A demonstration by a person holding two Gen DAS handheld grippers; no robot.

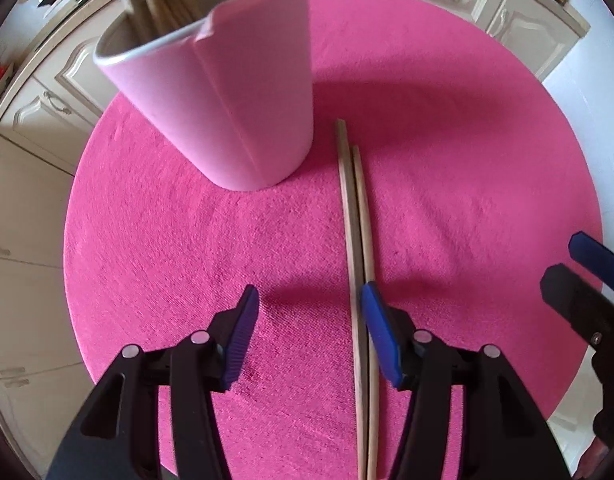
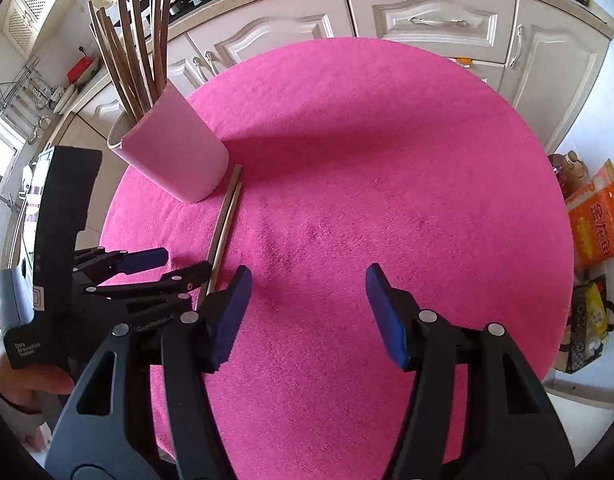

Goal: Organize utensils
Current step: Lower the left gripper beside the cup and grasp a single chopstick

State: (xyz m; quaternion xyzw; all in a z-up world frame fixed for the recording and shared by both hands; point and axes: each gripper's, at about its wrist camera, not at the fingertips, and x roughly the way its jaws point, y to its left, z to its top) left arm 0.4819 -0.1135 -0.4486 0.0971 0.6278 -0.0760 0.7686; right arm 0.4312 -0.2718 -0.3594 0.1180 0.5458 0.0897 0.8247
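Note:
Two wooden chopsticks (image 1: 357,220) lie side by side on the round pink cloth (image 1: 467,140), their far ends beside a pale pink holder (image 1: 227,100). Several more chopsticks (image 2: 139,40) stand in that holder (image 2: 175,148). My left gripper (image 1: 310,292) points down over the near part of the pair and is open; the sticks pass just inside its right pad (image 1: 381,336), and the other pad stands well apart. My right gripper (image 2: 308,272) is open over bare cloth (image 2: 387,140), to the right of the loose chopsticks (image 2: 227,212), with nothing between its fingers.
Cream kitchen cabinets (image 2: 427,20) curve behind the table. Orange and yellow bags (image 2: 599,216) sit on the floor to the right. A hand (image 2: 23,384) holds the left gripper (image 2: 179,266). The right gripper (image 1: 567,264) shows at the left wrist view's right edge.

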